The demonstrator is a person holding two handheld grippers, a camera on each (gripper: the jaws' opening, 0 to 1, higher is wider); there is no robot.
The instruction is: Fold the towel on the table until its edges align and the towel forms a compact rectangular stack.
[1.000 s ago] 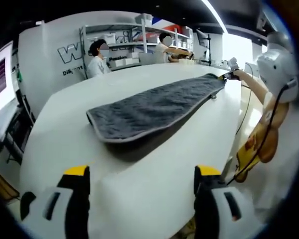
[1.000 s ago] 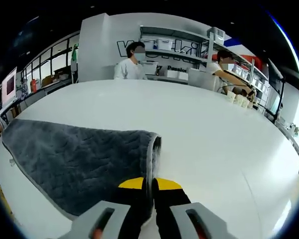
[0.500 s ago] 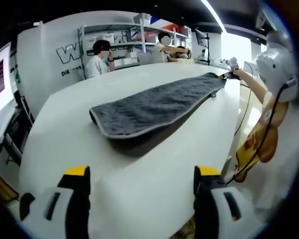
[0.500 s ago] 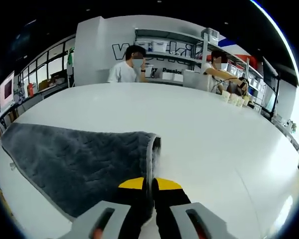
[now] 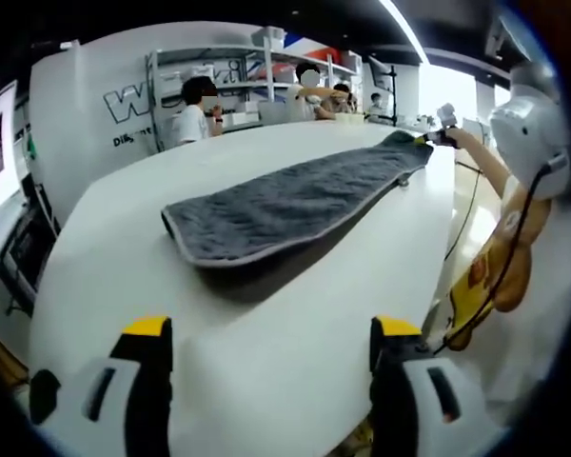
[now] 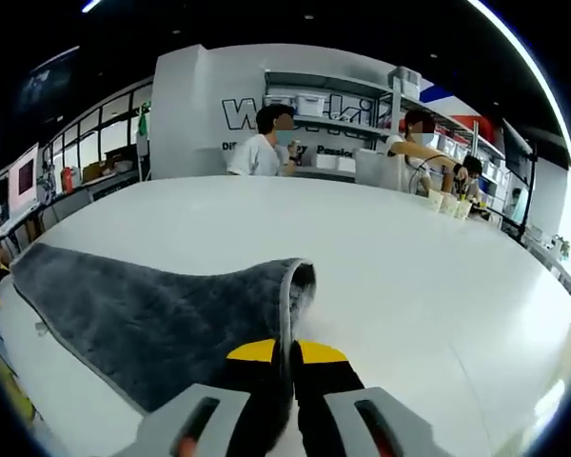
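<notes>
My right hand-held gripper [image 6: 288, 367], pinching the grey towel [image 6: 162, 314] corner, has lifted it; left hand-held gripper [image 5: 266, 367] waits spread over the table [image 5: 257, 381].

Long grey quilted towel [image 5: 285, 205] lies folded lengthwise on the table.

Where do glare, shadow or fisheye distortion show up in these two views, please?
Left gripper view: blown-out window glare at upper right, and a soft shadow under the towel on the table. Right gripper view: the table edge bows strongly, with glare at far right.
</notes>
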